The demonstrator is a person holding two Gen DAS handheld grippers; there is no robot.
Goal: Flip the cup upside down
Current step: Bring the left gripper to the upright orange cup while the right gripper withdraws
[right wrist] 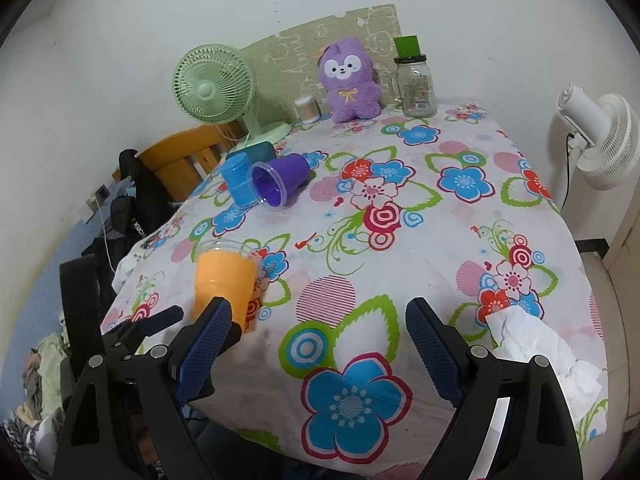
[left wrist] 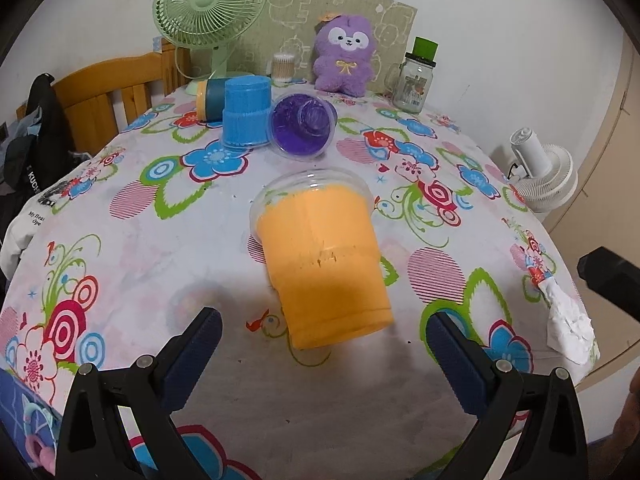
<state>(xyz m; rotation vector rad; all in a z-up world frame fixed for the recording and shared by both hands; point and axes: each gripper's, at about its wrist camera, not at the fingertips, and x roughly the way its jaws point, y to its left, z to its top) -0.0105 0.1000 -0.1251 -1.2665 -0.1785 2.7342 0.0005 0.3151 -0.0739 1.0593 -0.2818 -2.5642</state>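
An orange cup [left wrist: 324, 264] with a clear rim lies on its side on the flowered tablecloth, rim pointing away from me, base toward my left gripper [left wrist: 322, 330]. That gripper is open, its blue-padded fingers apart on either side of the cup's base, not touching it. In the right wrist view the orange cup [right wrist: 224, 280] is at the table's left edge, partly behind my left finger. My right gripper [right wrist: 318, 320] is open and empty over the near part of the table.
A blue cup [left wrist: 245, 112] stands upside down next to a purple cup [left wrist: 302, 126] lying on its side. A green fan [left wrist: 210, 8], purple plush toy [left wrist: 346, 54] and glass jar [left wrist: 414, 80] stand at the back. Crumpled tissue [right wrist: 540, 356] lies near right.
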